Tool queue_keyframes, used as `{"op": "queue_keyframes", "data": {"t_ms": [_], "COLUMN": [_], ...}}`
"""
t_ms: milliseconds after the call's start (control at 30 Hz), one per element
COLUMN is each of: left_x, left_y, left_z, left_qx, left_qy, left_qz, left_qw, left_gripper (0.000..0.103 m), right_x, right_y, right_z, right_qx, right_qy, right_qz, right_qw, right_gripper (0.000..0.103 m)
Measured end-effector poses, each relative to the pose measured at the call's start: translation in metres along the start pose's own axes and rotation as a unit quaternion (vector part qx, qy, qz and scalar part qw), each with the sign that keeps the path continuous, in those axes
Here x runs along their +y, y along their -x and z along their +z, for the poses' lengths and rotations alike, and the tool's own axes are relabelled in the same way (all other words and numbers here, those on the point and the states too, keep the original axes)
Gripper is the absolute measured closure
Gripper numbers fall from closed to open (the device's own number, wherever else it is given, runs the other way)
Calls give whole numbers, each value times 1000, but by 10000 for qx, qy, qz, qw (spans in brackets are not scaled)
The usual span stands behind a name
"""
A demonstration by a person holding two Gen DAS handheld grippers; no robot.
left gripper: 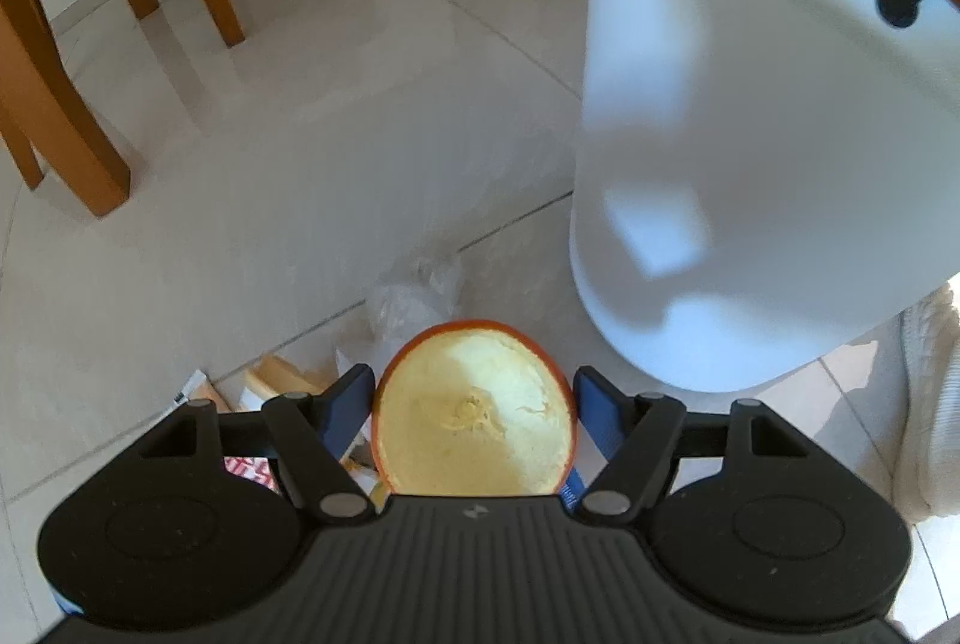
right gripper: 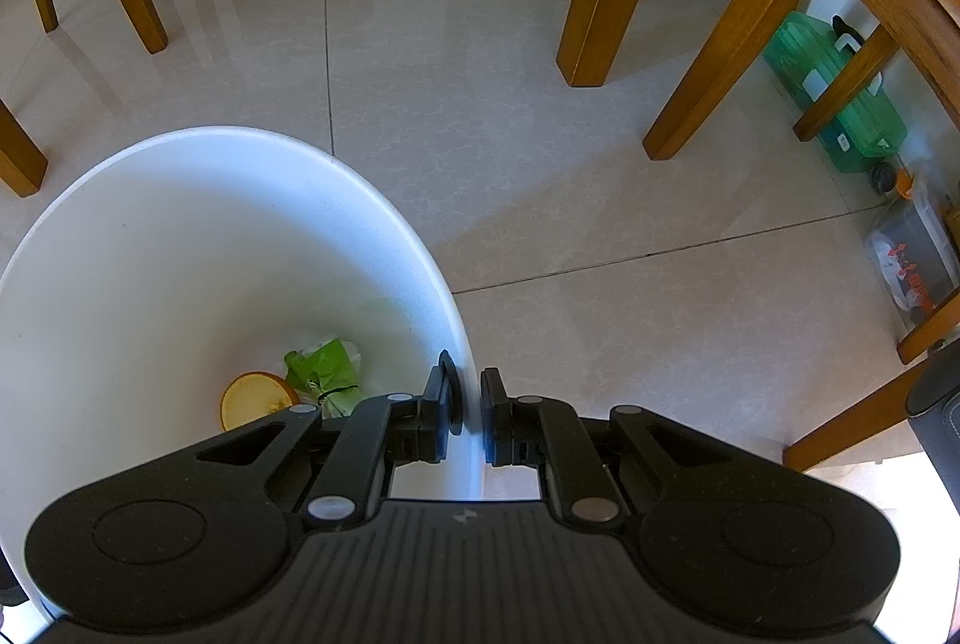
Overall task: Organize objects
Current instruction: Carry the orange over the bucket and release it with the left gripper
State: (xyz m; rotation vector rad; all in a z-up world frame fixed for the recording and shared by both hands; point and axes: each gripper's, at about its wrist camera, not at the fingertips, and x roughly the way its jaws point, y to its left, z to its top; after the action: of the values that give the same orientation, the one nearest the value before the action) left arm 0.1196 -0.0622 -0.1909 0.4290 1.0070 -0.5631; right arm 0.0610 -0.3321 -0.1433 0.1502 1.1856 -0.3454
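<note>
Two fingers [left gripper: 367, 392] pinch an orange peel [left gripper: 474, 410]; right fingers [right gripper: 441, 416] clamp the bin rim [right gripper: 468, 344].

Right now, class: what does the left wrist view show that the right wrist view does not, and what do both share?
Only the left wrist view: the left gripper holding an orange peel half, with scraps of litter on the floor below.

Only the right wrist view: the bin's inside, holding another peel half and green wrapper; the right gripper clamped on its rim; a green box.

Both: the white bin, tiled floor, wooden chair legs.
</note>
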Motion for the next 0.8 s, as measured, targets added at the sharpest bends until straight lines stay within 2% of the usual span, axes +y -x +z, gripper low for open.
{"op": "queue_keyframes", "data": {"t_ms": [300,433,567,667,800], "left_x": [-6,-13,-29,-48,-76], "left_y": [72,118,161,175,172], "left_z": [46,75,105,124,137], "left_qx": [-165,-274,-579,-735,-812], "left_qy": [-625,-880,-1209,-1371,-1456], "left_qz": [-171,-395,-698,-951,-1357], "left_qw": [9978,9950,9885,9832,9766], "left_gripper": [31,31,31,30,25], "right_x": [-1,-2,-3,-5,-4], "right_y": [1,1,1,0,0], "right_z": [2,1,1,1,2], "right_qx": [32,31,41,60,105], "right_qy": [-37,-40,-59,-82,-88], "right_qz": [9,17,50,91,112], "right_qw": [10000,10000,10000,9999,9998], "right_gripper": [90,90,90,90,91]}}
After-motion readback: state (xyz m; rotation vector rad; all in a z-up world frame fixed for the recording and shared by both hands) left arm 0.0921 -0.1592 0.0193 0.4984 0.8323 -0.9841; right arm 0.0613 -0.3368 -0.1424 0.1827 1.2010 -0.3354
